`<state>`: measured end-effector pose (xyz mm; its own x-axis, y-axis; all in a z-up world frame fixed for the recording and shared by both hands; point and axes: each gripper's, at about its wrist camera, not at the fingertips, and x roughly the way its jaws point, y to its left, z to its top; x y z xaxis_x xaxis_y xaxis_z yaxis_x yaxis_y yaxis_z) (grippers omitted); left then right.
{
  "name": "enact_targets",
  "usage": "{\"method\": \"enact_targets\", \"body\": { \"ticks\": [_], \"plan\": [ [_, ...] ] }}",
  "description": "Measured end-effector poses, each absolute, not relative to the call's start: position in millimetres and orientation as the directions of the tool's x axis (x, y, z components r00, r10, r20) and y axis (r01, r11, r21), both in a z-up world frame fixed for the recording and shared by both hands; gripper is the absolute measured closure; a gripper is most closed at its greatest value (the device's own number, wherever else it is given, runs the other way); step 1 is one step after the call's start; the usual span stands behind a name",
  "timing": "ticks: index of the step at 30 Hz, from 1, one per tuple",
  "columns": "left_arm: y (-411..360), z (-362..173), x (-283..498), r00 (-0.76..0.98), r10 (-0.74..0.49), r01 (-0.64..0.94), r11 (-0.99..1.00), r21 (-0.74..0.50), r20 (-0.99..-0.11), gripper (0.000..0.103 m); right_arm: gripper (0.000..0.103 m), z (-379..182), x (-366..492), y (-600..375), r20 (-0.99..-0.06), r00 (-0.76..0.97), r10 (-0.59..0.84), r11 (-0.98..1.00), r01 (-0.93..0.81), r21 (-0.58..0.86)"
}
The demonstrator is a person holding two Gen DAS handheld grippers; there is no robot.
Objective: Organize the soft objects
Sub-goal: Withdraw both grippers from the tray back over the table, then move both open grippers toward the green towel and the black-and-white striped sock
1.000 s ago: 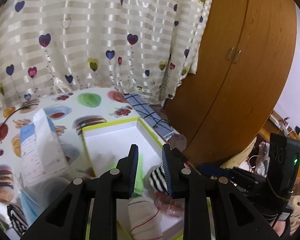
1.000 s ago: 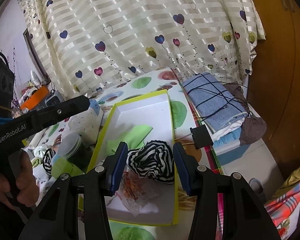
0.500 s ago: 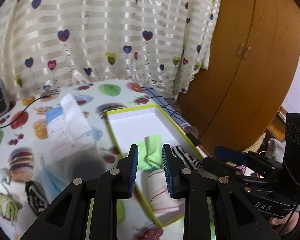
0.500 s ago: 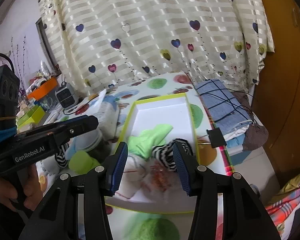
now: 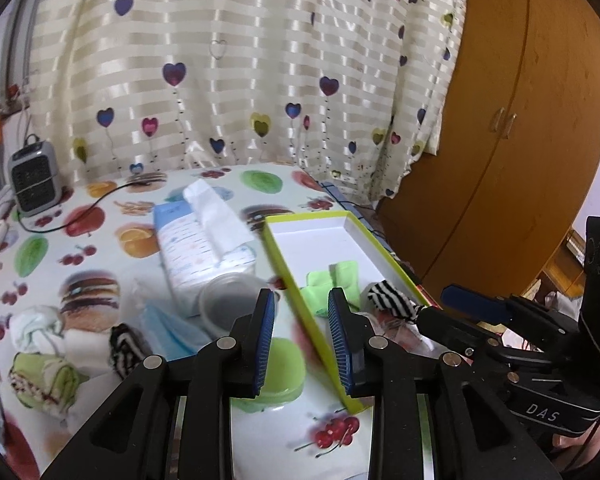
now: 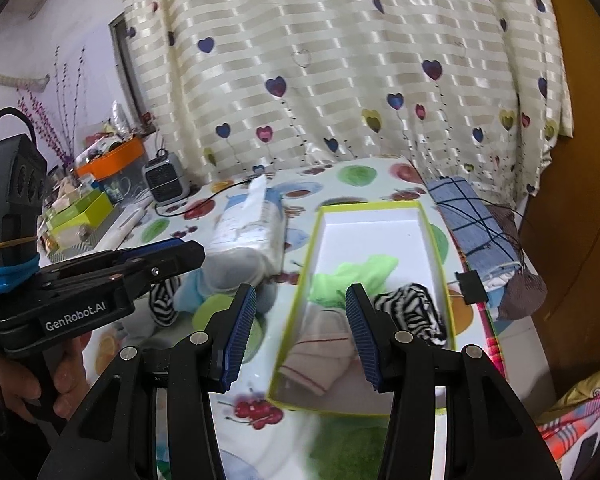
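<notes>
A white box with a lime-green rim [image 6: 432, 248] holds a green cloth [image 6: 352, 276], a zebra-striped cloth [image 6: 412, 308] and a white sock with red stripes [image 6: 320, 344]. My right gripper [image 6: 300, 336] hovers open over the box's near end, with nothing between its pads. My left gripper [image 5: 300, 340] is above the box's left wall [image 5: 308, 308]. Its jaws are opening and are empty. Several rolled cloths lie at the left: a zebra one [image 5: 124, 344], a white one [image 5: 84, 344] and a green-white one [image 5: 44, 380].
A tissue pack [image 5: 196, 248], a clear round container [image 5: 228, 300], a green lid [image 5: 284, 364] and a blue mask [image 5: 168, 328] crowd the table left of the box. A small heater [image 5: 34, 178] stands at the back. Folded blue checked cloth [image 6: 476, 232] lies right of the box, beside a wooden wardrobe [image 5: 520, 120].
My left gripper has drawn back from over the box and to the left, and its jaws are a little wider. My right gripper has backed away and risen, so the box looks farther off.
</notes>
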<state>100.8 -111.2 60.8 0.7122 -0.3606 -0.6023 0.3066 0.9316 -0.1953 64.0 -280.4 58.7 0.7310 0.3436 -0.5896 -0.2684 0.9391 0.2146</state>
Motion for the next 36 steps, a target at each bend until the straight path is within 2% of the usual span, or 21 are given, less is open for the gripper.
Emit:
{"method": "enact_targets", "body": {
  "ticks": [36],
  "plan": [
    [-22.8,37.3,59.1,0.75,-0.245,0.126,0.965,-0.231,-0.614,0.076,0.055,58.1,41.8,-196.4,-0.614,0.651,0.446,0.877,-0.454,0.156]
  ]
}}
